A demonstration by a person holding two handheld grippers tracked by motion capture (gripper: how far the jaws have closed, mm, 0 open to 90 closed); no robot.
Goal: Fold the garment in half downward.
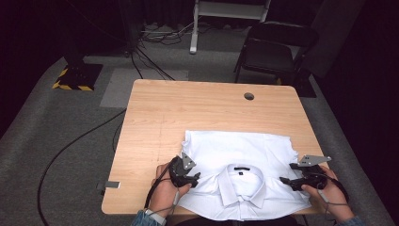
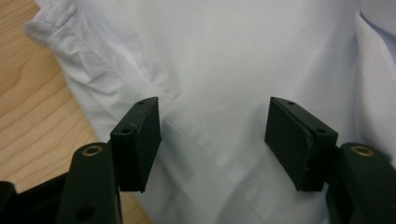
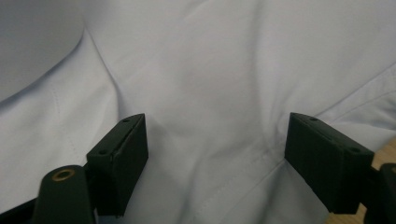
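A folded white shirt (image 1: 240, 150) lies on the near half of the wooden table (image 1: 188, 108), its collar (image 1: 241, 178) towards the person. My left gripper (image 1: 192, 179) hovers at the shirt's left shoulder, open. In the left gripper view the open gripper (image 2: 215, 135) straddles a shoulder seam of the white shirt (image 2: 233, 56), nothing pinched. My right gripper (image 1: 285, 181) sits at the shirt's right shoulder, held by a hand. In the right gripper view the gripper (image 3: 217, 158) is wide open over the shirt fabric (image 3: 210, 60), with the collar's edge (image 3: 37, 51) at upper left.
A round cable hole (image 1: 249, 96) is in the table's far right part. A dark chair (image 1: 275, 47) stands behind the table. Cables (image 1: 80, 141) run across the grey floor at left. Bare wood (image 2: 28, 116) shows left of the shirt.
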